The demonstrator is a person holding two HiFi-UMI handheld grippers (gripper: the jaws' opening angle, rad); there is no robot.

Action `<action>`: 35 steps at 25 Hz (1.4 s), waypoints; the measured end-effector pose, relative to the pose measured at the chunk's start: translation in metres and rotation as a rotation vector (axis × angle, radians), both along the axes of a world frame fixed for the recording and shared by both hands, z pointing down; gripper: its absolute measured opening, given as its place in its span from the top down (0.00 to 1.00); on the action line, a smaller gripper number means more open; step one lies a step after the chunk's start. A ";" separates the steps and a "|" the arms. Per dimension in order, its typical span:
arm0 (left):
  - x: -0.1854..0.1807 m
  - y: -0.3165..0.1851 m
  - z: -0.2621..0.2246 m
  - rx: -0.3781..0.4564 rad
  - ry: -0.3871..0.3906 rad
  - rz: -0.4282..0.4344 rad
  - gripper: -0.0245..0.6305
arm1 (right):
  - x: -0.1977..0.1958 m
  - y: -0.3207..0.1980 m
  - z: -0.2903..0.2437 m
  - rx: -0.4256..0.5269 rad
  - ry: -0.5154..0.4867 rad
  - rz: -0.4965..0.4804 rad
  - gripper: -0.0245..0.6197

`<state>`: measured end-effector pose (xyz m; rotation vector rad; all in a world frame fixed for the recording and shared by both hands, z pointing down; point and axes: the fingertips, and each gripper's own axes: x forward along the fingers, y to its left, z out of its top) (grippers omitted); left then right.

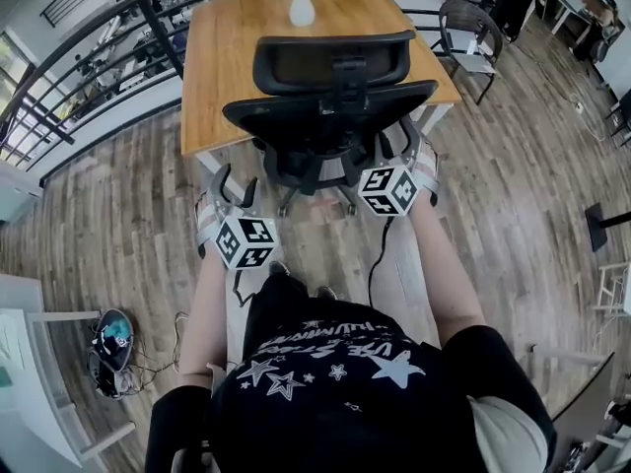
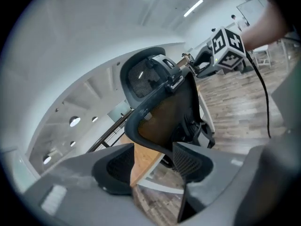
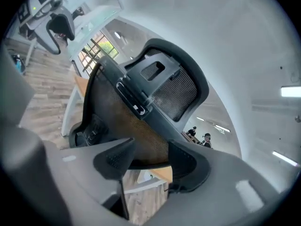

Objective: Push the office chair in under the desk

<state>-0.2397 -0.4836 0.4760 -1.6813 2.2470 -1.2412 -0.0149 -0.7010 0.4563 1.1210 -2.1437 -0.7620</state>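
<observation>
Black mesh office chair with a curved headrest and hard plastic frame stands at the near edge of the rectangular wooden desk. Its backrest faces the person. Its spoked base shows on the grey wood-plank floor, just on the near side of the desktop edge.

The desktop is smooth and honey-coloured, on white legs. A white bulbous vase with pale flowers sits at the far side.

Left gripper, grey matte plastic with ribbed pads, is held low, apart from the chair. Its jaws stand well apart and grasp nothing; only the distant backrest and desk edge show through the gap.

Right gripper is just beside the backrest's lower right edge. Its jaws are apart too and clamp nothing. Contact with the frame cannot be told.
</observation>
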 end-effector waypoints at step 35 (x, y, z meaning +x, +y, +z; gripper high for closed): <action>0.000 0.178 0.000 0.202 0.370 0.070 0.95 | -0.045 0.238 0.009 -0.201 -0.216 -0.074 0.96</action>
